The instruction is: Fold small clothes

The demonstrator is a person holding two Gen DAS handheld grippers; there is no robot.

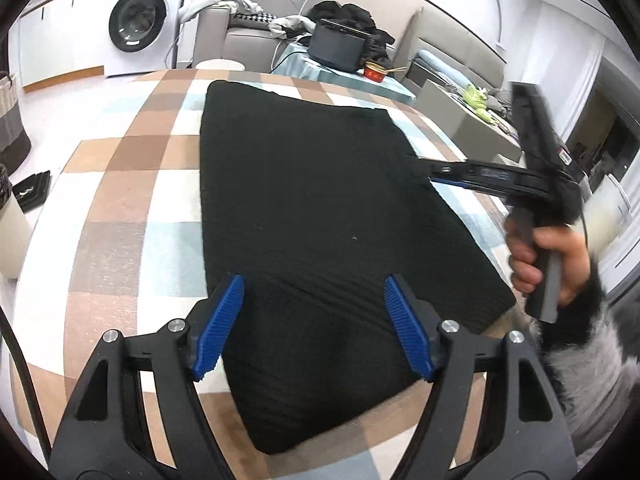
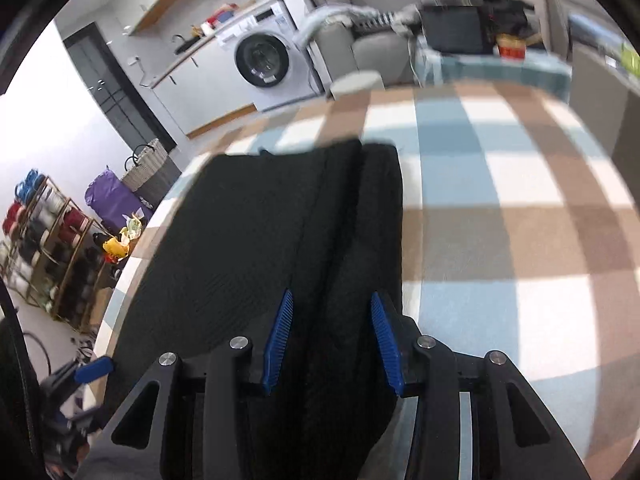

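A black knit garment (image 1: 308, 200) lies flat on a checked tablecloth (image 1: 120, 184). My left gripper (image 1: 314, 292) is open, its blue pads either side of the garment's near end, just above the cloth. My right gripper (image 1: 420, 170) reaches in from the right and its tips meet the garment's right edge. In the right wrist view the right gripper (image 2: 330, 308) is open, with a raised fold of the black garment (image 2: 256, 232) running between its blue pads. The garment's edge nearest the right gripper body is hidden under it.
A washing machine (image 1: 140, 20) stands at the back left. A second table (image 1: 340, 76) behind holds a black box (image 1: 340, 44) and a red bowl (image 1: 376, 72). A grey sofa (image 1: 240, 32) is beyond. A shelf rack (image 2: 48, 248) stands on the floor to the left.
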